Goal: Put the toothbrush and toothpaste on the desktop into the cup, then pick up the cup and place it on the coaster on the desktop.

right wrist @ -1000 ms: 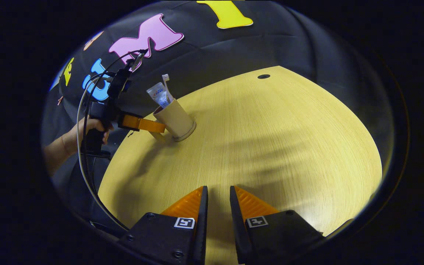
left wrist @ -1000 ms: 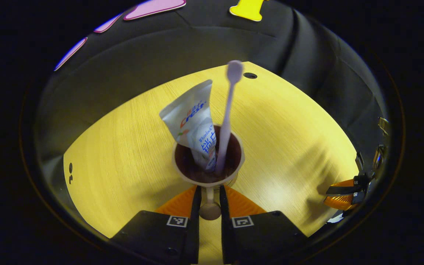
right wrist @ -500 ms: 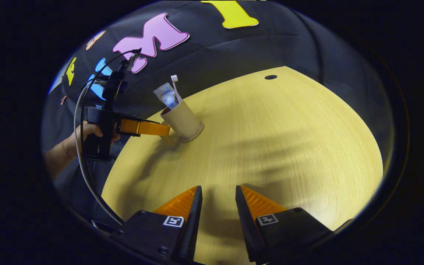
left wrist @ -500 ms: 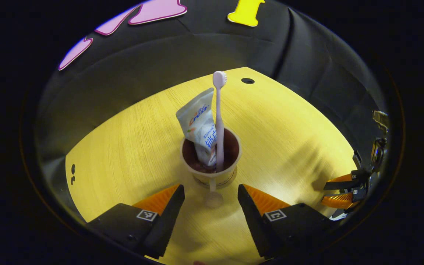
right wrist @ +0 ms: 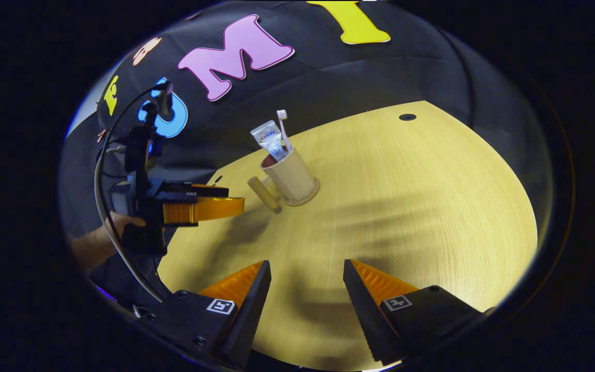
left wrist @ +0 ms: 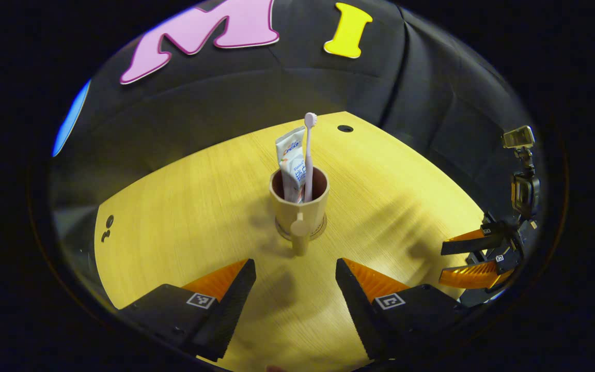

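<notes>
In the left gripper view, the left claw [left wrist: 295, 268] is spread wide above the table [left wrist: 184, 217], gripping nothing. Straight ahead of it, a short way off, the cup [left wrist: 298, 199] stands upright on a round coaster [left wrist: 319, 233], its handle [left wrist: 299, 235] pointing back toward the gap between the fingers. The toothpaste [left wrist: 289, 165] and toothbrush [left wrist: 308, 155] stand in the cup, brush head up. Far to the side the right claw [left wrist: 470, 258] also shows spread. In the right gripper view, the right claw [right wrist: 305, 281] hovers open and empty over the table [right wrist: 406, 206]; the cup [right wrist: 292, 175] sits ahead and to its left. Farther left, a hand [right wrist: 116, 225] holds the left claw [right wrist: 199, 201] level, clear of the handle [right wrist: 264, 194].
</notes>
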A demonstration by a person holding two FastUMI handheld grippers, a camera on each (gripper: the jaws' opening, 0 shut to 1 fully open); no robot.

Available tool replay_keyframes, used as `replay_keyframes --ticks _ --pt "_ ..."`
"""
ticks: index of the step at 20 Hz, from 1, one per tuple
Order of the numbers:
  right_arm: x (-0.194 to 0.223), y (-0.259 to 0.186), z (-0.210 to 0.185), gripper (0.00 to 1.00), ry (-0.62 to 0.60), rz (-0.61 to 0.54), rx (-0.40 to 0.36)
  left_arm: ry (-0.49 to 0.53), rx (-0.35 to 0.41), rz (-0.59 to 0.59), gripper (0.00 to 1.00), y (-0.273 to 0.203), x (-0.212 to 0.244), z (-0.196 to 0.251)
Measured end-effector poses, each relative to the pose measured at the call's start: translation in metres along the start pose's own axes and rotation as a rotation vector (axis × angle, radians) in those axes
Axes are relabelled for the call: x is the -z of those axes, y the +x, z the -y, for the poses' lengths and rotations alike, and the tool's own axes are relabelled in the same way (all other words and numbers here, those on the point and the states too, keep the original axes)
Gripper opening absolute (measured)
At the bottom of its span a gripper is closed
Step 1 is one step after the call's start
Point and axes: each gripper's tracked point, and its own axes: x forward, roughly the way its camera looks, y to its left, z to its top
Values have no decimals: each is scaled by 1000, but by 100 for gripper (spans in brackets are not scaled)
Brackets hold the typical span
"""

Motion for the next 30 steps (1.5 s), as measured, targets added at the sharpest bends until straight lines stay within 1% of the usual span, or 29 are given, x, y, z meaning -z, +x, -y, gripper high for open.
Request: replay_keyframes --ticks 1,4,5,7,8,9,10,11,12,16,22,27,30 --pt "-2 0 -8 89 0 3 -2 -22 2 9 96 -10 5 0" --pt "-9 0 -31 91 0 11 -9 -87 41 11 96 -36 25 5" --pt "-10 0 -39 91 -1 11 -17 -104 43 9 96 -45 32 3" --pt "-13 -2 -56 96 3 10 -35 -143 23 21 96 -60 42 -2" --pt "-14 -2 -63 96 4 11 -43 -163 24 30 96 -68 45 -4" --pt "-13 -2 -70 80 7 5 -49 -184 38 37 95 -77 49 -3" --pt "-14 -3 -77 96 10 4 -52 -204 44 38 96 -83 55 -3" --pt "-14 -3 -83 80 9 5 -56 -222 38 41 97 -89 61 -7" --pt "-15 -3 -89 96 5 6 -58 -238 28 44 97 -95 66 -11" --pt "-11 -7 -113 96 -26 -4 -69 -299 0 84 97 -113 75 -24" --pt "-7 -8 -134 96 -33 -9 -74 -292 -6 111 98 -128 82 -24" --pt "-10 -2 -136 96 -34 1 -59 -243 7 132 98 -139 78 -21" --pt "-10 -5 -136 96 -33 4 -46 -232 13 131 98 -137 77 -22"
